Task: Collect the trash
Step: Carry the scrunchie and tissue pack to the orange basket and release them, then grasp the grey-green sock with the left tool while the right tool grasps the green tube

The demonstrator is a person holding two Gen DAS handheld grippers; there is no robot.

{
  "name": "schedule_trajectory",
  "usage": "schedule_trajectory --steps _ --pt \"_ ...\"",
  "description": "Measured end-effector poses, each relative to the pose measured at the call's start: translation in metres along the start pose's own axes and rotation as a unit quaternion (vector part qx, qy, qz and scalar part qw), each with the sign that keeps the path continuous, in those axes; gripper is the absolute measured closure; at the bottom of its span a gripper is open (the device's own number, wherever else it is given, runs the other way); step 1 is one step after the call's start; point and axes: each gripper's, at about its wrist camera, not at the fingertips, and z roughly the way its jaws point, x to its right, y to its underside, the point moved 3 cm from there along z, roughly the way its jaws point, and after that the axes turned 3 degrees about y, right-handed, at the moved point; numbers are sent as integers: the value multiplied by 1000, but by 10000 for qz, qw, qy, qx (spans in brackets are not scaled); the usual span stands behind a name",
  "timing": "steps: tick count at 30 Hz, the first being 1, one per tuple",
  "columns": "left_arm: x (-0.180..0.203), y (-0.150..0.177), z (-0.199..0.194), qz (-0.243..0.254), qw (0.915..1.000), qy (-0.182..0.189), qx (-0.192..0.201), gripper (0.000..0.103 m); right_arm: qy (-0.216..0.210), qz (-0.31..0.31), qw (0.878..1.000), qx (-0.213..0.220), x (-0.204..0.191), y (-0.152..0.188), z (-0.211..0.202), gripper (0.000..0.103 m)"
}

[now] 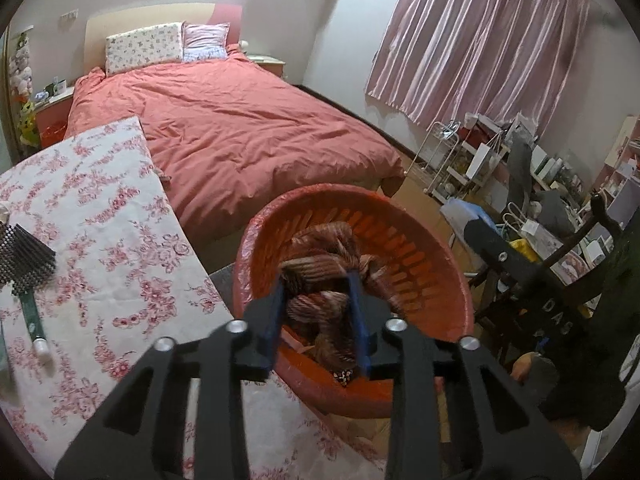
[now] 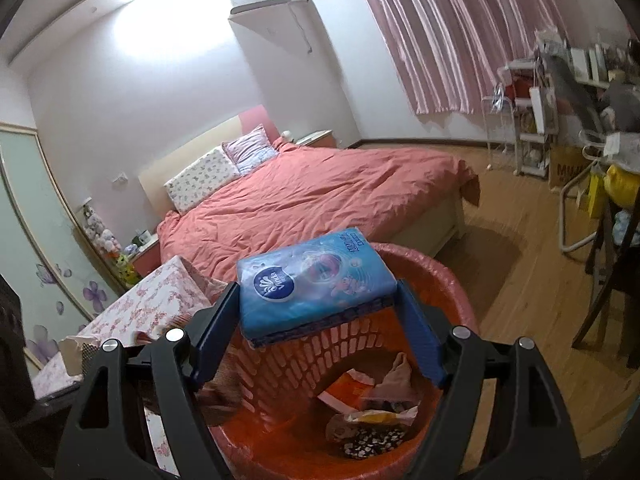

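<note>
the left tongs (image 1: 320,312) point down into the orange slotted trash basket (image 1: 440,304), their blue pads set apart on either side of a crumpled brown striped wrapper (image 1: 324,264); motion blur leaves it unclear whether the pads press it or stand just off it, so i cannot tell if they are gripping. the left wrist view alone shows a hairbrush (image 1: 24,268) lying near the left edge of the floral-covered tabletop (image 1: 120,240), and the right tongs' dark body at the basket's far right. only the right wrist view shows the right tongs (image 2: 316,308) clamped on a blue vinda tissue pack (image 2: 312,284), held level above the near rim of the basket (image 2: 460,292), plus the scraps on the basket floor: an orange packet (image 2: 348,388) and a dark speckled wrapper (image 2: 372,440). both views take in the bed (image 1: 240,120) behind the basket, under its salmon duvet.
</note>
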Motion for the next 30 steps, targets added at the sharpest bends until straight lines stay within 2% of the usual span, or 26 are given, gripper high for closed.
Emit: schedule_trajectory --steps 4,7,11,22,30 --pt "-6 4 10 -58 9999 -101 -117 51 -65 181 9997 -152 9 3 5 19" --pt "-16 9 9 -93 9995 -232 -177 50 55 135 9998 -164 9 7 2 19" --pt "-35 17 -2 -150 9983 -528 -170 44 152 -37 9997 -199 0 11 -1 19" --pt "-87 41 -53 -306 9911 -1295 -45 39 71 -769 9968 -228 -48 18 -17 19" --pt "-140 58 -104 -603 9799 -1892 192 39 -71 -1306 9912 -211 -89 29 -29 19"
